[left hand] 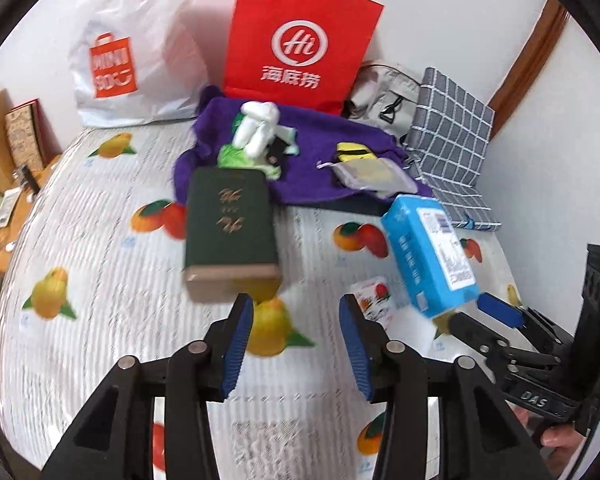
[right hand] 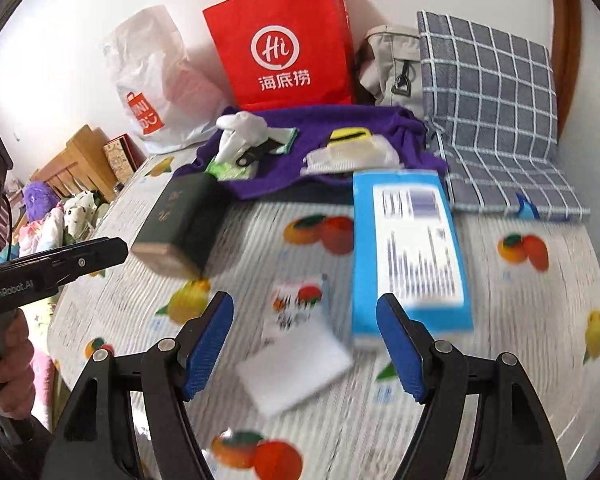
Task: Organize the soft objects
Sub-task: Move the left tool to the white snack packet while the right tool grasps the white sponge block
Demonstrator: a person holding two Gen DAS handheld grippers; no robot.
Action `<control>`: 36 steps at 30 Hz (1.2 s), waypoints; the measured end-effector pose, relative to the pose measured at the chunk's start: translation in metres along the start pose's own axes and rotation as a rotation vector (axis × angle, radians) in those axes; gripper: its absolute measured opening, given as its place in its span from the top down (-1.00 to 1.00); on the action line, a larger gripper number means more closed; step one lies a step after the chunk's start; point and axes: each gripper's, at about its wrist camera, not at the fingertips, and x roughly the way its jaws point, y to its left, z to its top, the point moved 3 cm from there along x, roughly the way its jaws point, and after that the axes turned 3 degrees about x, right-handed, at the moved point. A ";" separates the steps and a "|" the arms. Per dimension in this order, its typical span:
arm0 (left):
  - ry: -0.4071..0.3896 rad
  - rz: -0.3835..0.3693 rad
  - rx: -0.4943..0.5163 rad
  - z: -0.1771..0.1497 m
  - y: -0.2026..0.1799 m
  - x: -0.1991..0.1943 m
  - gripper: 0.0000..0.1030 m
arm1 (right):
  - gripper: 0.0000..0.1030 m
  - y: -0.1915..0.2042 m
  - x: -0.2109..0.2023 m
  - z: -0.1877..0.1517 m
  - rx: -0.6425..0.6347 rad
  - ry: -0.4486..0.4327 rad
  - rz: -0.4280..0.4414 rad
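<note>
Between green box [left hand: 230,224] and blue pack [left hand: 430,254] — bare bedspread [left hand: 112,240]; both grippers [left hand: 296,346] [right hand: 305,346] spread, empty.

Open fruit-print bedspread [left hand: 112,264] is lying free near and left. The dark green box [left hand: 230,228] and blue tissue pack [left hand: 430,254] are flanking a narrow lane (a small white packet [right hand: 300,344] is sitting in it); far off, the purple cloth [left hand: 312,152] and red paper bag [left hand: 300,40] are blocking passage.

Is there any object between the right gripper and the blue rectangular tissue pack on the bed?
Nothing visible blocks it. The right gripper is open and empty; the blue tissue pack lies just ahead, toward its right finger. A small white fruit-printed packet lies beside the pack, below the open jaws.
</note>
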 end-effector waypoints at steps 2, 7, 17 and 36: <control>-0.003 0.017 -0.003 -0.009 0.006 -0.003 0.14 | -0.43 0.000 -0.001 -0.008 0.021 0.007 0.004; 0.006 0.036 -0.019 -0.030 0.018 -0.003 0.12 | -0.43 0.005 0.011 -0.033 0.082 0.048 0.027; 0.052 0.051 -0.023 -0.055 0.026 0.009 0.11 | -0.43 0.012 0.050 -0.045 0.167 0.087 -0.090; 0.104 0.086 0.002 -0.053 -0.003 0.040 0.11 | -0.32 -0.007 0.057 -0.054 0.143 0.076 0.046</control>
